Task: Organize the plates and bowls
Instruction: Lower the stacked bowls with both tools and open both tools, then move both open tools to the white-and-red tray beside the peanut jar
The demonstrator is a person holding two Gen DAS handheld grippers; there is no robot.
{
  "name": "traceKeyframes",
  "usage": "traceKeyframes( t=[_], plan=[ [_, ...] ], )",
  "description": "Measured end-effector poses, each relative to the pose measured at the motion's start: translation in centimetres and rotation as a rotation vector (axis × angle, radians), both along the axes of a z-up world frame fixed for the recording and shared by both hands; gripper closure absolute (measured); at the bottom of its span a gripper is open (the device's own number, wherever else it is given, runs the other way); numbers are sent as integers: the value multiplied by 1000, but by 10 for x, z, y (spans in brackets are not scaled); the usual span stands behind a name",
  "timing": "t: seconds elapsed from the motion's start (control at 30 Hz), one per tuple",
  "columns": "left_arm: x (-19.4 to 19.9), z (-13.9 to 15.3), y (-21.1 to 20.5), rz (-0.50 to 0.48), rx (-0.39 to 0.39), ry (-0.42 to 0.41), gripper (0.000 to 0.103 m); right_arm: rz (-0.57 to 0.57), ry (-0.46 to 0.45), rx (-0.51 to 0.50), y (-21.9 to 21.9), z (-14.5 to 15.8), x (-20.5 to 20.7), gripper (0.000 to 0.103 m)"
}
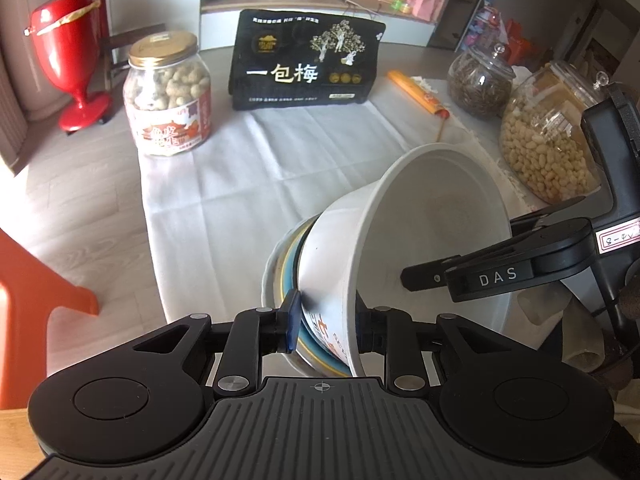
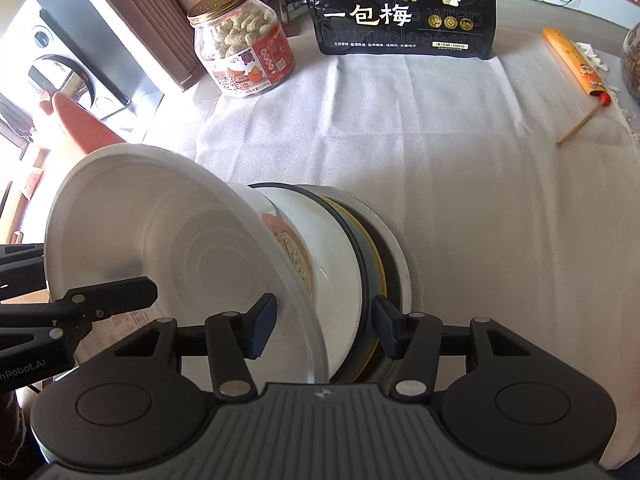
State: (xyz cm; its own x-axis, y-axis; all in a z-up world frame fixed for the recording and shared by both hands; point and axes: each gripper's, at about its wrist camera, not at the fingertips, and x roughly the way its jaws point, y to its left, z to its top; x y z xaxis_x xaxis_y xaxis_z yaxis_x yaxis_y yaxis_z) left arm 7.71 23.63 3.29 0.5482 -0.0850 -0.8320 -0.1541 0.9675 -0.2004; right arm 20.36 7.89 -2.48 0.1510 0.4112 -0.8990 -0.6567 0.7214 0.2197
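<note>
A white paper bowl (image 1: 400, 216) lies tilted on its side, nested in a stack of plates (image 1: 280, 276) with blue and yellow rims, above the white cloth (image 1: 240, 168). My left gripper (image 1: 330, 328) is shut on the bowl's wall, one pad outside by the plate rims, the other inside the bowl. In the right wrist view the bowl (image 2: 160, 232) opens to the left and the plates (image 2: 384, 248) stand behind it. My right gripper (image 2: 324, 326) clamps bowl and plates together, one pad inside the bowl and one on the plates' back. A right gripper finger (image 1: 416, 278) reaches into the bowl.
At the cloth's far edge stand a peanut jar (image 1: 168, 96) and a black snack bag (image 1: 304, 60). An orange chopstick sleeve (image 1: 418, 92) and two glass jars (image 1: 548, 140) are at the right. Off the table's left side are a red bin (image 1: 68, 52) and an orange chair (image 1: 36, 280).
</note>
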Motion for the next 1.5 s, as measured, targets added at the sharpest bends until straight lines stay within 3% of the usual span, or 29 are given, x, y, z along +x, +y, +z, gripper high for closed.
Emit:
traceKeyframes(
  t=[0.23, 0.5, 0.6, 0.73, 0.93, 1.2, 1.37, 1.5],
  plan=[
    [0, 3, 6, 8, -43, -1, 76, 12, -14, 5, -1, 3, -3, 51],
    [3, 5, 44, 90, -202, -30, 74, 12, -24, 1, -2, 10, -3, 52],
    [6, 1, 55, 106, -281, -40, 78, 3, -24, -13, -1, 9, -1, 52],
    [8, -1, 47, 67, -289, -30, 77, -10, -19, -27, -1, 5, 2, 51],
    [9, -6, 43, 78, -225, 6, 79, -10, -22, -11, -2, 8, 0, 51],
    [12, -28, 40, 53, -252, 49, 82, 0, -23, 38, -5, 16, -3, 51],
    [13, -28, 36, 70, -232, 40, 82, -30, -82, 45, -18, 18, -3, 51],
    [7, -15, 38, 122, -251, 12, 82, -136, -175, 124, -49, 26, 0, 43]
  ],
)
